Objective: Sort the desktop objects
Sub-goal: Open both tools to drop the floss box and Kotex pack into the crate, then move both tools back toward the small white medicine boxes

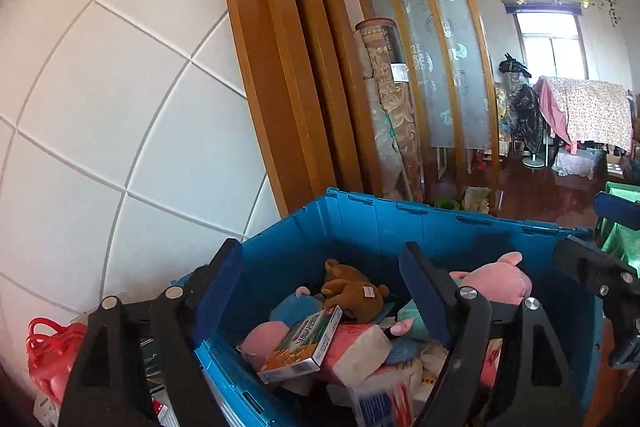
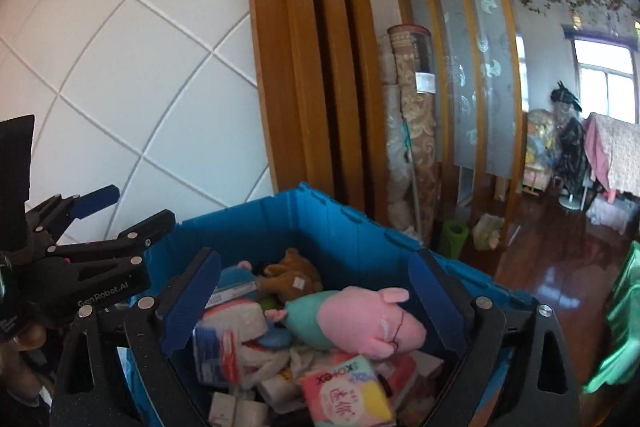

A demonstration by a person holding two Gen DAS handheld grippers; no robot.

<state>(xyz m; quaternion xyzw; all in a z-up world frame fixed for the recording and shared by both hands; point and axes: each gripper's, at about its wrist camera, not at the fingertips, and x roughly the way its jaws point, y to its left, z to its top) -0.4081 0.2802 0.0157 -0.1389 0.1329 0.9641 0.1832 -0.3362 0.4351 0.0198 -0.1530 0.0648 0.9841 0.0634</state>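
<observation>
A blue plastic crate (image 1: 400, 213) (image 2: 340, 217) stands below both grippers, full of sorted things. In it lie a pink pig plush (image 2: 372, 323) (image 1: 496, 277), a brown plush (image 1: 352, 287) (image 2: 294, 269), a green and orange carton (image 1: 300, 343), tissue packs (image 2: 228, 331) and a pink and yellow packet (image 2: 344, 397). My left gripper (image 1: 324, 291) hangs above the crate's left half, open, nothing between its blue pads. My right gripper (image 2: 314, 301) hovers open over the pig plush without touching it. Each gripper shows at the edge of the other's view: the left gripper (image 2: 132, 211), the right gripper (image 1: 596, 227).
A white tiled wall (image 1: 120, 87) and a wooden door frame (image 1: 280, 67) rise behind the crate. A rolled carpet (image 1: 392, 107) leans by a slatted screen. A red net bag (image 1: 48, 351) sits left of the crate, green cloth (image 2: 616, 327) right of it.
</observation>
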